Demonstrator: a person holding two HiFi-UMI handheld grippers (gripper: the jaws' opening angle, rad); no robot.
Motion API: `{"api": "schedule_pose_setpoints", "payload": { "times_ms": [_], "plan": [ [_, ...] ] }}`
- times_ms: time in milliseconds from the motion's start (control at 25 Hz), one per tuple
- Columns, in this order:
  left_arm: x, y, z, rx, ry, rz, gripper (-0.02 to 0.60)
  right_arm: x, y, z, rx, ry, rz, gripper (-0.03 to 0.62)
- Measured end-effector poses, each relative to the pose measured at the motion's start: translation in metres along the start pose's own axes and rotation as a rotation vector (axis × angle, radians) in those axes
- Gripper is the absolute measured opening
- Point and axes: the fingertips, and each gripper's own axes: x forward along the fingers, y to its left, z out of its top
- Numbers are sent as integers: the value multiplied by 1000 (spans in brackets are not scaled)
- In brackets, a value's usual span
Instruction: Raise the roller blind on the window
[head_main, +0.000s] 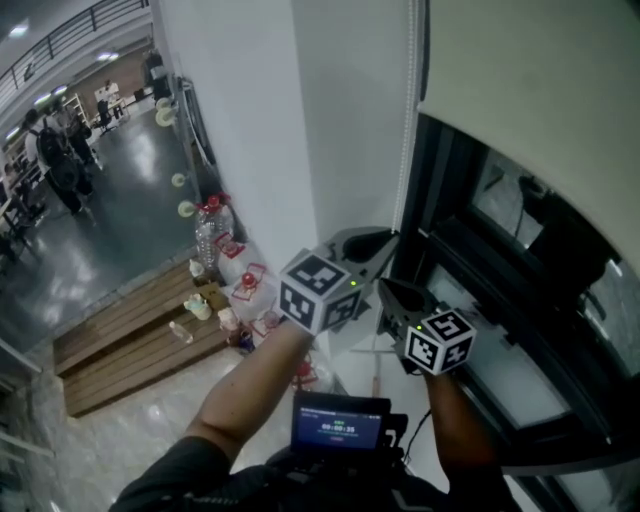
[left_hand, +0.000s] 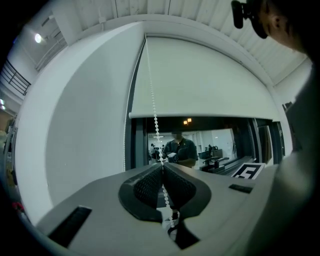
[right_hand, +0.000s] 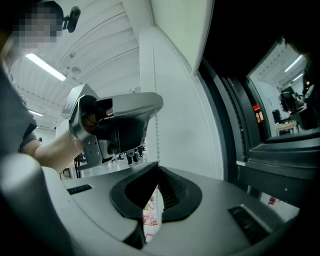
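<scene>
Left claw (left_hand: 163, 169) and right claw (right_hand: 158, 169) each pinch the bead chain (left_hand: 154, 112), the right just below the left, apparently so both can haul it downward. At 1 o'clock the roller blind (head_main: 530, 90) covers the upper window (head_main: 520, 300).

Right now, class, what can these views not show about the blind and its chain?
- Lower loop of the bead chain: hidden by the left gripper and right gripper bodies in their own views.
- Top of the roller blind: cut off by the head view's upper edge.
- Grip points, head view: chain too thin to see.
</scene>
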Motion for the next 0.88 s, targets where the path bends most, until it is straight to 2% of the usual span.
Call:
{"api": "schedule_pose_setpoints", "payload": {
  "times_ms": [320,880],
  "plan": [
    [1,-4,-22,49,36,13,17,2,-7,-22,24,39,-13,6],
    [-2,-12,-59,27,74,3,15,-1,-5,-63,88,99,-20,5]
  ]
}}
